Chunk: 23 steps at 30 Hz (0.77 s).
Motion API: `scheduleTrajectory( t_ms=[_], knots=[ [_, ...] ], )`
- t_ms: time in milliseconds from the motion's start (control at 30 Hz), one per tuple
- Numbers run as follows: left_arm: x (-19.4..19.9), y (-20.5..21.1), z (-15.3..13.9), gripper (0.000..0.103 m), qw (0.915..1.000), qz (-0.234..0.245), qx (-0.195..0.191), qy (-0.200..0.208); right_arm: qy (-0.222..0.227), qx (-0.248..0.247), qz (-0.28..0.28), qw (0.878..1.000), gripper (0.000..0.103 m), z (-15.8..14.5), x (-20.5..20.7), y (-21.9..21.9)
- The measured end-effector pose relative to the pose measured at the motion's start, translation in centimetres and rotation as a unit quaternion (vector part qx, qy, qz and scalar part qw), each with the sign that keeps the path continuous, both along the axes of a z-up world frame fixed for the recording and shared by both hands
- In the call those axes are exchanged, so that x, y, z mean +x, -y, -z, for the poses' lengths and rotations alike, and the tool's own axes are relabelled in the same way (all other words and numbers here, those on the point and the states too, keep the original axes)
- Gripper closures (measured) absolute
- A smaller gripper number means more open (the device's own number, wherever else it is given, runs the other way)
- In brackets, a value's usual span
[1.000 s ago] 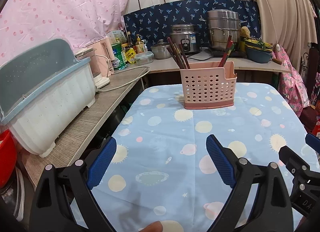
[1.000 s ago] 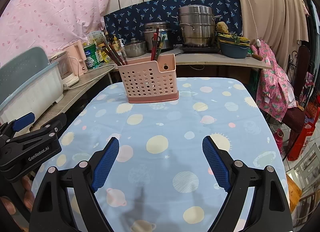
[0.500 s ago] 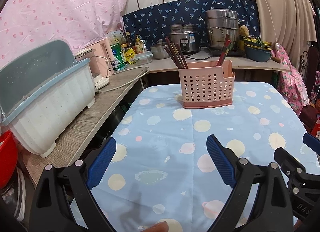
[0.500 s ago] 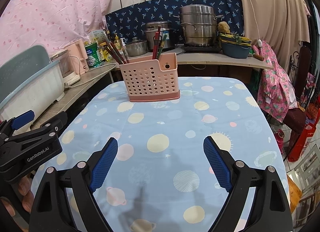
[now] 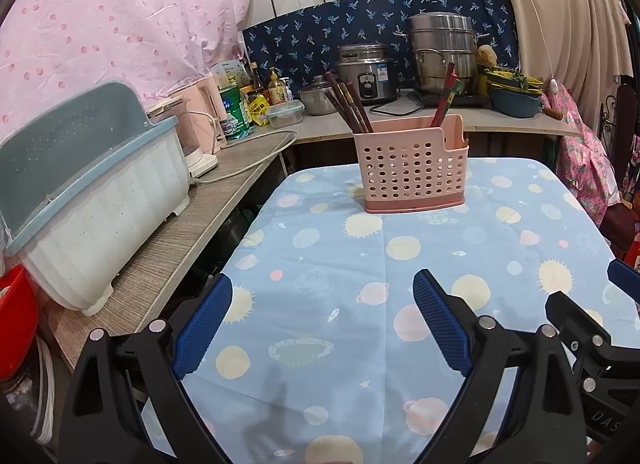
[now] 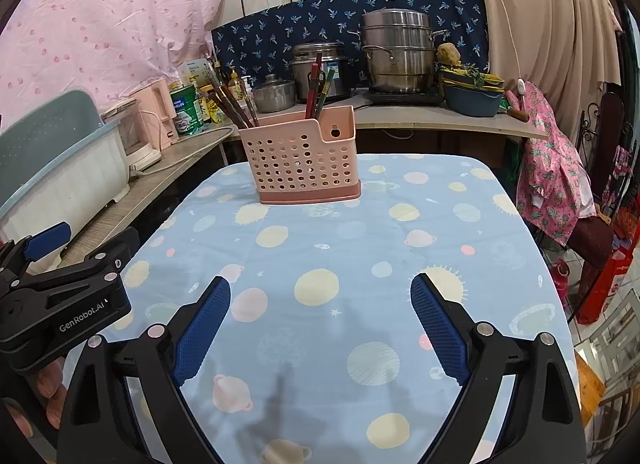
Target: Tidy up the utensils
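A pink perforated utensil holder (image 5: pixel 412 168) (image 6: pixel 304 160) stands upright at the far end of the table. Dark chopsticks (image 5: pixel 348 108) (image 6: pixel 230 104) lean out of its left compartment, and red and green ones (image 5: pixel 446 98) (image 6: pixel 318 92) stand in its right compartment. My left gripper (image 5: pixel 322 282) hovers open over the near part of the cloth with nothing between its blue pads. My right gripper (image 6: pixel 320 283) hangs beside it; its jaws are opening, with nothing between them. Each gripper's black body shows at the edge of the other's view.
The table wears a blue planet-print cloth (image 5: pixel 320 248). A white dish bin with a blue lid (image 5: pixel 96 200) sits on the wooden counter at left, with a kettle and bottles behind it. Pots and a rice cooker (image 5: pixel 366 72) line the back counter. A chair with pink cloth (image 6: pixel 556 188) stands at right.
The right gripper's jaws have spread a little wider. Both hands have stayed about where they were, and the holder has not moved.
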<state>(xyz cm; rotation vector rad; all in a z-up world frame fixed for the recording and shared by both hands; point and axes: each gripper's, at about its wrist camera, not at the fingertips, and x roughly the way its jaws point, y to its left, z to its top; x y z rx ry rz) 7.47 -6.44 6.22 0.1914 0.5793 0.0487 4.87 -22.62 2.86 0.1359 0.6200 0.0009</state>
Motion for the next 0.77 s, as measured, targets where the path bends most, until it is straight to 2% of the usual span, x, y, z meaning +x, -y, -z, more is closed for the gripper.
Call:
scheduleTrajectory(
  t_ms=[433,767],
  knots=[
    [0.23,-0.12,0.24,0.016,0.9999,-0.015,0.003,0.000,-0.003,0.001,0.005,1.000,0.014,0.25,0.32,0.36],
    [0.32,-0.05,0.25,0.016,1.0000,-0.001,-0.003,-0.003,-0.005,0.002,0.005,1.000,0.012,0.35,0.39,0.47]
  ],
)
